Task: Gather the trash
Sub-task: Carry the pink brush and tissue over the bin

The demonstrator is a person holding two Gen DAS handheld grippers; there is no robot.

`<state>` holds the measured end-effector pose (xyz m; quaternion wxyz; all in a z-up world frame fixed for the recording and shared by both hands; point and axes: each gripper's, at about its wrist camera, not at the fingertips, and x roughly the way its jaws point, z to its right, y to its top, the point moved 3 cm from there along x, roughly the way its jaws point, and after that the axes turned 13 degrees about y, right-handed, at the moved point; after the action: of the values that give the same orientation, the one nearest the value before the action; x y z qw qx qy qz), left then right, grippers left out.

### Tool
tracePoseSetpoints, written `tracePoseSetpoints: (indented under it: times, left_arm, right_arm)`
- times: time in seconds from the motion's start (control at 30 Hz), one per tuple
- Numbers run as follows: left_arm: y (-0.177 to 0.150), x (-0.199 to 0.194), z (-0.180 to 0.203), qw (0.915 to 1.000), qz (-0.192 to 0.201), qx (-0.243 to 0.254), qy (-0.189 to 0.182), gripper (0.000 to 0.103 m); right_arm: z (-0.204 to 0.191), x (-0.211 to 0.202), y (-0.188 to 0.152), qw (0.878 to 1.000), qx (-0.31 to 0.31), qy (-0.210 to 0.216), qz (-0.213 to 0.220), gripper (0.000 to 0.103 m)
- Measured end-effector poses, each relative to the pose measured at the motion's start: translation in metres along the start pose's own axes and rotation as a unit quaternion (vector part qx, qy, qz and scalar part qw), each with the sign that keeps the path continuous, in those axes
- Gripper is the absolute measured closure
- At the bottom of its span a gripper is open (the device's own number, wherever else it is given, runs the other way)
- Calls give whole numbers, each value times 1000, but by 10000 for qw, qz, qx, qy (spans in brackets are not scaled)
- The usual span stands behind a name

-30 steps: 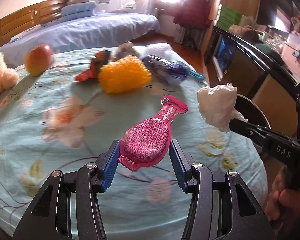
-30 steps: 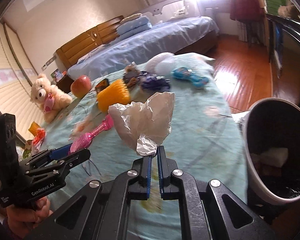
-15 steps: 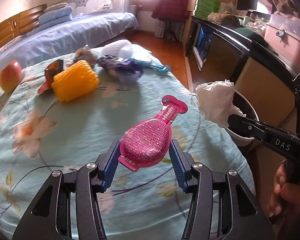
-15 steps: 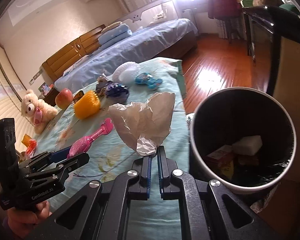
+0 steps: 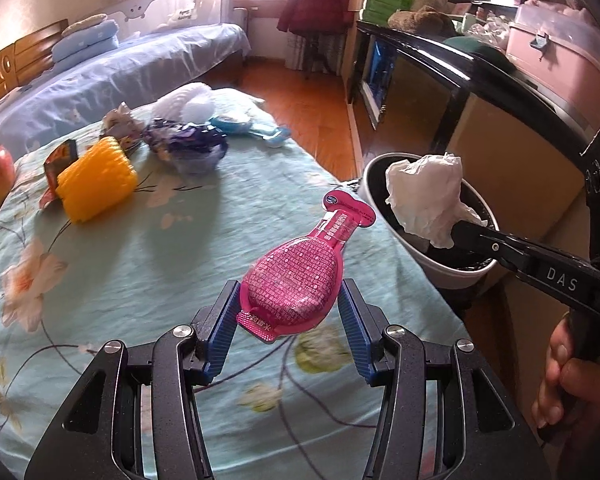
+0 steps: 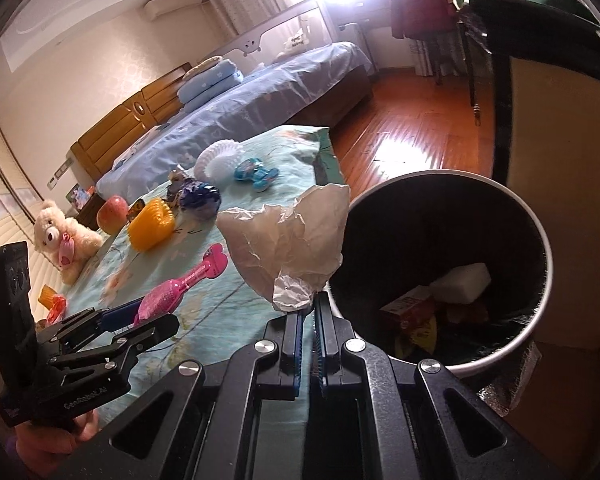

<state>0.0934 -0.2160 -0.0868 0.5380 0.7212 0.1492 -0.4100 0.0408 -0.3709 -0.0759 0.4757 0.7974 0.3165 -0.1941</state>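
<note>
Tissue (image 6: 288, 236) in right gripper (image 6: 309, 312)

Home bedroom: blue-sheeted bed (image 6: 260, 96), wooden headboard (image 6: 140, 112), teddy bear (image 6: 60, 236)

We see a crumpled white tissue (image 6: 288, 244) bunched into a loose wad, pinched at its lower tail and held up in the air just at the near rim of the trash bin (image 6: 542, 240). The bin is round, with a white wall and a black liner, standing upright on the floor beside the bed; inside it lie a white block, a red-and-white carton and a yellow wrapper. We also see a pink bottle-shaped sachet (image 5: 296, 280), glittery and flat, gripped by its wide base with its narrow neck pointing away, held above the floral bedspread.
</note>
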Motion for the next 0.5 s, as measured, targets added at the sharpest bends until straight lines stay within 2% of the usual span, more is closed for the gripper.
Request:
tracePoseSetpoints:
  times: [0.5]
  left_arm:
    - [15,7,48,9991,6,373,-222,54]
  right_arm:
    - [42,-30,3,9988,306,-293,251,97]
